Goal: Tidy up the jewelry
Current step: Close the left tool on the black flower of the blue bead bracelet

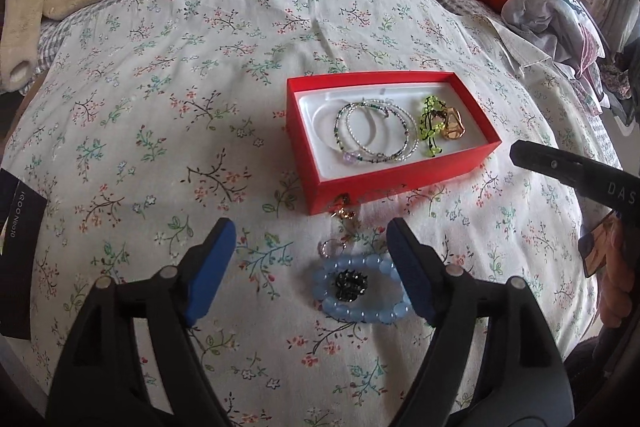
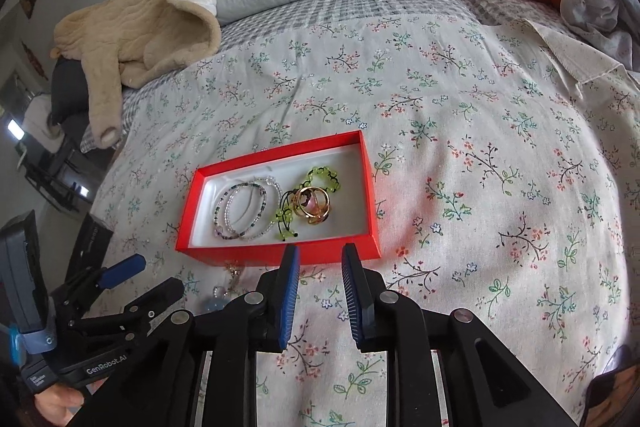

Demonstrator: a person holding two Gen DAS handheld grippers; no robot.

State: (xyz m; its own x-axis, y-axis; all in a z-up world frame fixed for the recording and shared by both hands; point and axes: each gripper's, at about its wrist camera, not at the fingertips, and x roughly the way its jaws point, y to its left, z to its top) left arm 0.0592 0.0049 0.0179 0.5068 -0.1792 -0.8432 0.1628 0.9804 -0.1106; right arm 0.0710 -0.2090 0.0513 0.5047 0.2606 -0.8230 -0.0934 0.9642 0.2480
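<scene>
1. Our left gripper (image 1: 310,241) stands wide open and empty; the blue bead bracelet (image 1: 362,289) lies on the floral bedsheet (image 1: 160,87) between its fingers.
2. Our right gripper (image 2: 320,259) is slightly open, holding nothing, just before the red box (image 2: 280,253).
3. The left gripper hides part of the bracelet.

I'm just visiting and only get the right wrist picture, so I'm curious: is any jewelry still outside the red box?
Observer: Yes. A blue bead bracelet lies on the bedspread in front of the red box.
Operator: Anything with it?
Observer: A small black cluster piece sits inside its loop.
Operator: Is the other gripper holding it?
Observer: No. The left gripper is open, its fingers spread to either side of the bracelet.
</scene>
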